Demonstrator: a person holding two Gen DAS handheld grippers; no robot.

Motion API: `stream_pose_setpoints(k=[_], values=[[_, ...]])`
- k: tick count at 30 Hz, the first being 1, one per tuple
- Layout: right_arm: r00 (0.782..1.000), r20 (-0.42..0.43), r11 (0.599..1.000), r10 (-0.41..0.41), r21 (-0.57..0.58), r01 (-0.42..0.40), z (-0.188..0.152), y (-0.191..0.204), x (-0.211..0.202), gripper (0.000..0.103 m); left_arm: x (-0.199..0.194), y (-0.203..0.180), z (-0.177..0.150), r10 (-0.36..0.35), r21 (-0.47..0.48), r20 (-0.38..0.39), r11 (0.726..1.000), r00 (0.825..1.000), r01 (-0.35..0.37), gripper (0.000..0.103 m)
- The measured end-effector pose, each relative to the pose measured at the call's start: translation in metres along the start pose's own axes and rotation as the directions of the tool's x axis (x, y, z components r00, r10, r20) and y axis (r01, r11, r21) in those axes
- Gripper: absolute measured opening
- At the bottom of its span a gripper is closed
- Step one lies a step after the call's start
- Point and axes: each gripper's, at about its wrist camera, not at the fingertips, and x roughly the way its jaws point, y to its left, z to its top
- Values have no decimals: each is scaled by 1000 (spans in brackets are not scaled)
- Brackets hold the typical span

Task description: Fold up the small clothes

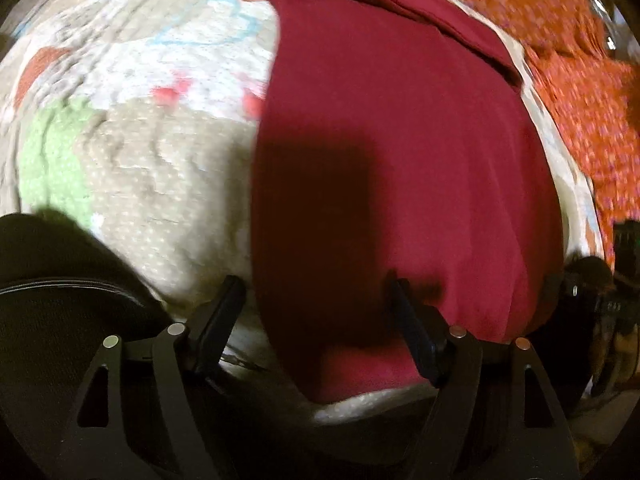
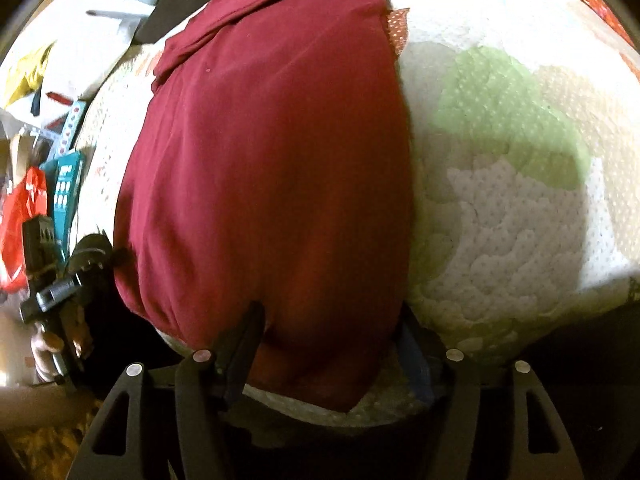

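A dark red garment (image 1: 400,140) lies flat on a patchwork quilt (image 1: 140,152), with a fold along its far end. My left gripper (image 1: 316,300) is open over the garment's near left corner, its left finger (image 1: 224,304) on the quilt and its right finger (image 1: 408,320) on the cloth. In the right wrist view the same garment (image 2: 272,160) fills the middle. My right gripper (image 2: 332,328) is open over the near right corner, and the cloth hides most of its right finger.
An orange flowered cloth (image 1: 580,80) lies beyond the garment at the right. The other gripper (image 2: 60,280) shows at the left of the right wrist view, beside a red bag (image 2: 20,220), teal boxes (image 2: 68,184) and clutter off the quilt's (image 2: 520,200) edge.
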Motion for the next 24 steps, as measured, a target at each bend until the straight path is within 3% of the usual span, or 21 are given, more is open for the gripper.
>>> stream_pose_setpoints(k=[1,2,4,5,6,9,14,20,24], values=[[1000,16,1000,10,-2,-10,-1,0,0,64,2,-4,0,-18,14,-6,1000,1000,18,75],[1000,23,1000,16,-5,-16,-2,1,-1,58,3,-6,-1,-22,24,-6,999,1000,22,71],[999,37,999,36,-2,-36,-3,-4,-7,34,2,-7,-2,3,45,8,999,1000,-4,44],[994,46,995,98,0,-98,-3,-6,-10,9,-1,-5,-1,-20,39,13,999,1000,20,33],[985,49,986,164,6,-164,-2,-7,-12,9,-7,-3,1,-49,33,17,998,999,49,11],[969,88,973,232,-39,-229,3,4,-24,9,-24,-1,8,-130,29,33,991,991,129,10],[895,198,917,399,-82,-390,37,17,-60,9,-58,-5,43,-213,53,110,977,971,208,10],[828,349,898,439,-145,-415,105,30,-96,9,-80,-2,123,-243,58,229,970,943,236,10],[805,409,899,430,-108,-425,163,24,-98,9,-66,0,190,-238,23,275,970,932,241,10]])
